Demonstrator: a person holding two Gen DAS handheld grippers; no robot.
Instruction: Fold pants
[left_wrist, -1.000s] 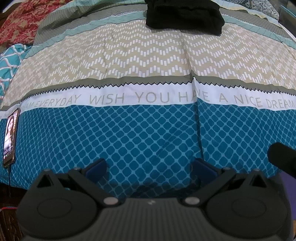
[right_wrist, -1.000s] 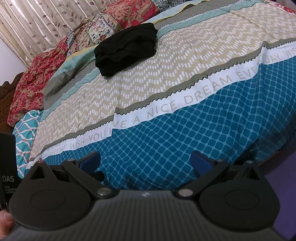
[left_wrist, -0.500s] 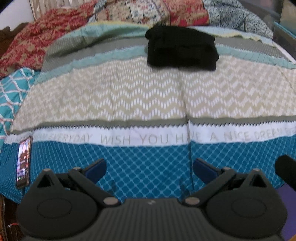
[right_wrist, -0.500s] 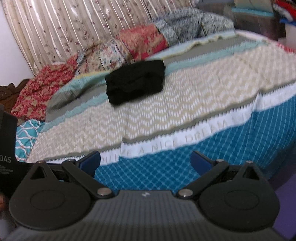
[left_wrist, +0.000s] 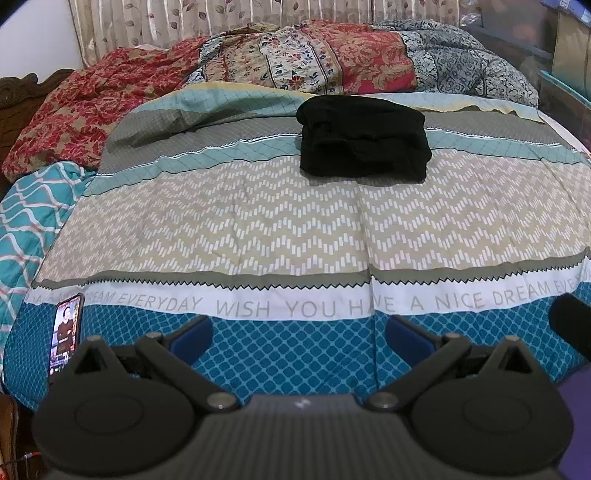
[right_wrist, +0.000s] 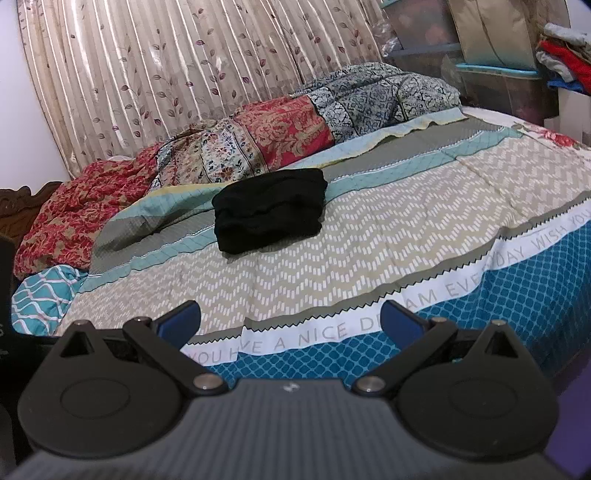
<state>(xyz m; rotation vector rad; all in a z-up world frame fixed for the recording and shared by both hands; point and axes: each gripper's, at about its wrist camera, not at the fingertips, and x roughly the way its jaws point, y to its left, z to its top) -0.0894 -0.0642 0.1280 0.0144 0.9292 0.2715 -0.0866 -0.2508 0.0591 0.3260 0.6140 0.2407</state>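
Observation:
Black pants (left_wrist: 364, 140) lie folded in a compact stack on the far part of the bed, on the grey and teal stripes of the bedspread (left_wrist: 258, 229). They also show in the right wrist view (right_wrist: 267, 210). My left gripper (left_wrist: 299, 332) is open and empty, held over the near blue edge of the bed, far from the pants. My right gripper (right_wrist: 290, 319) is open and empty too, over the near edge to the right of the left one.
A phone (left_wrist: 66, 332) with a lit screen lies at the bed's near left corner. Rumpled floral quilts (left_wrist: 295, 62) pile along the far side before a curtain (right_wrist: 184, 74). Storage boxes (right_wrist: 498, 74) and clothes stand at the far right.
Both grippers have pulled back and tilted up, so the pants now sit lower and farther in each view and the quilts and curtain have come into sight. Both stay open.

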